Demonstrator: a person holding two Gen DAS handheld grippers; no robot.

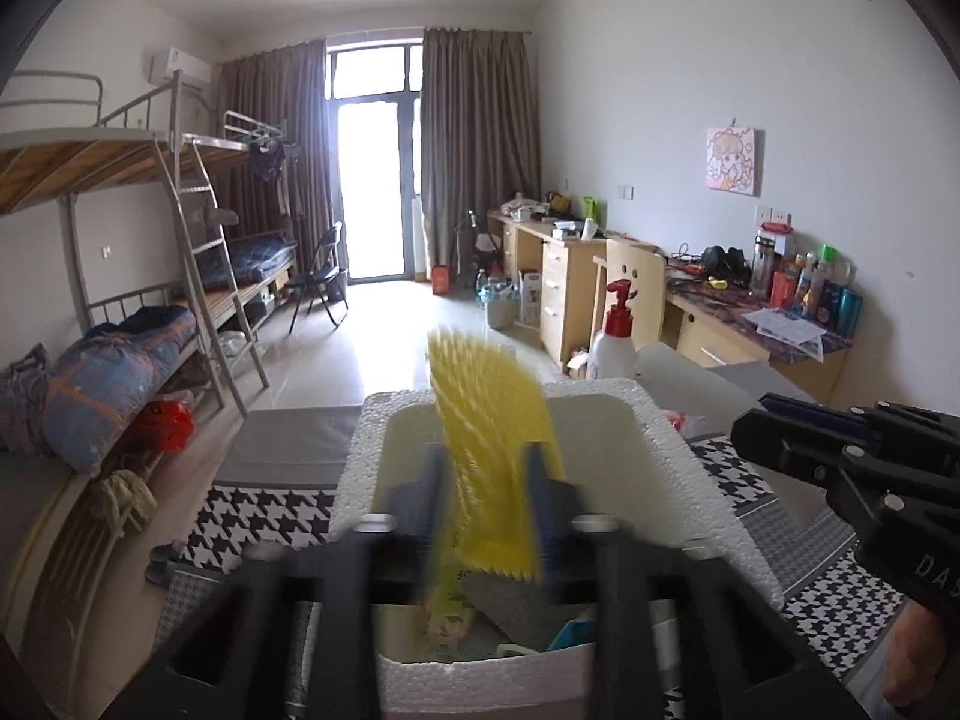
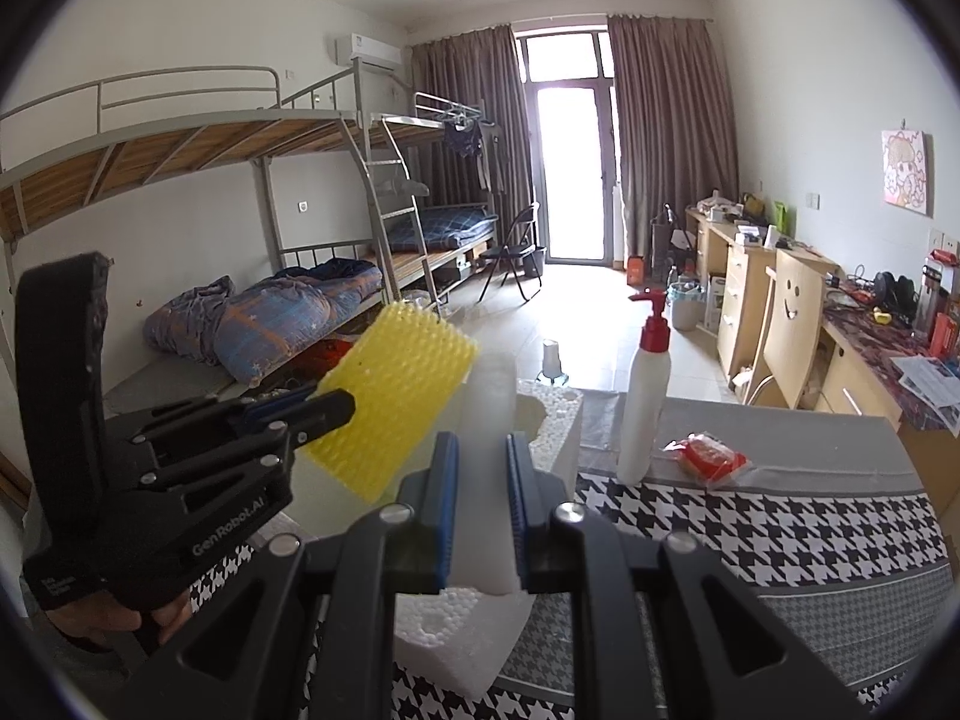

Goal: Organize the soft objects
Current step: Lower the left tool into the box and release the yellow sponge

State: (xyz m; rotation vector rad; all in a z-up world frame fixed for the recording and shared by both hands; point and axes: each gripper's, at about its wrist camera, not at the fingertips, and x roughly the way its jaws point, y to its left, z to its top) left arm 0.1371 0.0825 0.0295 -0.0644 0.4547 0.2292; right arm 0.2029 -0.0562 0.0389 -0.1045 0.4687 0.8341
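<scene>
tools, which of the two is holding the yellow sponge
The left tool: its fingers clamp the yellow sponge above the foam box. The right tool instead grips the box's white wall.

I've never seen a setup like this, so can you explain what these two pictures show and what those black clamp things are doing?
The black clamps are hand-held grippers, one in each of a person's hands, each carrying a wide-angle camera looking along its jaws. One picture comes from the left gripper, the other from the right gripper. The left one holds a yellow bumpy sponge above a white foam box. The right one clamps that box's wall. The box sits on a houndstooth cloth, beside a white pump bottle and a red packet.
</scene>
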